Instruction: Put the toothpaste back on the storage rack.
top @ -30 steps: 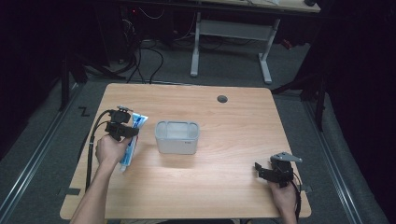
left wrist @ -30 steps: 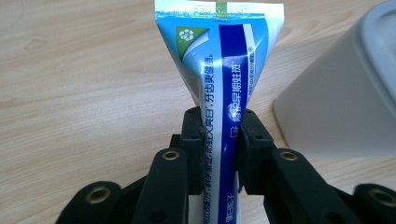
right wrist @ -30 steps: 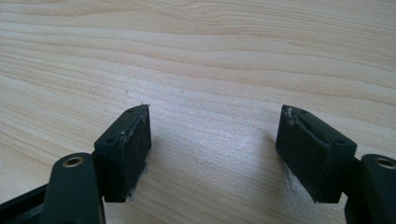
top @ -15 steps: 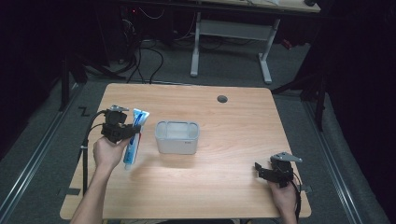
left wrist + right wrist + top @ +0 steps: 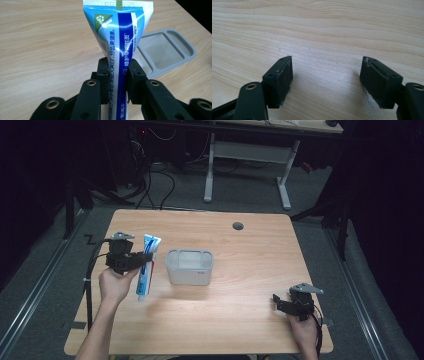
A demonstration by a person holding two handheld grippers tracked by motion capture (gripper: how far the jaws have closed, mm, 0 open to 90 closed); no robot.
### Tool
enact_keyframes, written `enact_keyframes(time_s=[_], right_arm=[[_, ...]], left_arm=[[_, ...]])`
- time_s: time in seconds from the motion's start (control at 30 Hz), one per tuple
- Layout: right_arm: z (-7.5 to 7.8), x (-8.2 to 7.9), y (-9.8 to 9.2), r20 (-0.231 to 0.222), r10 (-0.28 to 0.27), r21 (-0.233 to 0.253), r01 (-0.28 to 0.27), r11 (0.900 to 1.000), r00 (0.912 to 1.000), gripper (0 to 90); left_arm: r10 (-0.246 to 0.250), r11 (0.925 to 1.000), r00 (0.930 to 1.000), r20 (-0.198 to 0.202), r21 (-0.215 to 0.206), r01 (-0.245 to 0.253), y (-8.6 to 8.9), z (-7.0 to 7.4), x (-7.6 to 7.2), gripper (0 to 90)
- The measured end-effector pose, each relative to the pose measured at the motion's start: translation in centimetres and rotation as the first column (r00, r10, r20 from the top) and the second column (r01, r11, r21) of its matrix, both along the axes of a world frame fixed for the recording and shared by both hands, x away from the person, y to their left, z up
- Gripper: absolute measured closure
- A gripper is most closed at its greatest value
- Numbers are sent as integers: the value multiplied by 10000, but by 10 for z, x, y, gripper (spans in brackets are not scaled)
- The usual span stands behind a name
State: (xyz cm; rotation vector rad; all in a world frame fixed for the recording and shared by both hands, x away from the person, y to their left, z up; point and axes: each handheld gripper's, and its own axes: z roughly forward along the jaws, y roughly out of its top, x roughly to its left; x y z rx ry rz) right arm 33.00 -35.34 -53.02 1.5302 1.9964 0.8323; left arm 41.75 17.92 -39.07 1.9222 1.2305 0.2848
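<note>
Left gripper: the left gripper [image 5: 145, 258] is clamped on a blue-and-white plastic toothpaste tube [image 5: 147, 265], its 2 black jaws pressing the tube's flat faces from either side, as the left gripper view [image 5: 117, 82] makes plain.
Grip point: about mid-length of the tube [image 5: 119, 42], probably so that neither end droops and the crimped flat end stays clear of the jaws.
Tube position: lifted off the light wooden counter [image 5: 250, 265], hanging roughly upright in the high view, crimp uppermost and cap end down, just beside the left wall of a translucent grey plastic box [image 5: 189, 267].
Likely purpose: held high and near the box [image 5: 165, 50], the tube looks ready to be carried over the rim and lowered in; this is a judgement.
Box placement: it stands near the middle of the counter, within reach of both hands, and looks empty.
Right gripper: the right gripper [image 5: 282, 302] rests low at the counter's near right corner, well apart from the box, jaws spread wide with nothing between them [image 5: 327, 82]; it seems parked out of the way.
Count: 1 tube, 1 box, 2 grippers, 1 round dark grommet hole [image 5: 238, 226] at the counter's far side.
</note>
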Motion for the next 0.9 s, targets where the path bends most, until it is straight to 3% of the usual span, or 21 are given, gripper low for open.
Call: enact_keyframes(time_s=[0.43,0.9], right_arm=[[0,0,0,0,1,-3,-1,10000,10000,266],[0,0,0,0,1,0,-1,10000,10000,266]], left_arm=[[-270,9972,9980,577,-675,309,-3,18,-8,757],[-857,9868,9912,1005,-1285,983,-23,37,-7,757]])
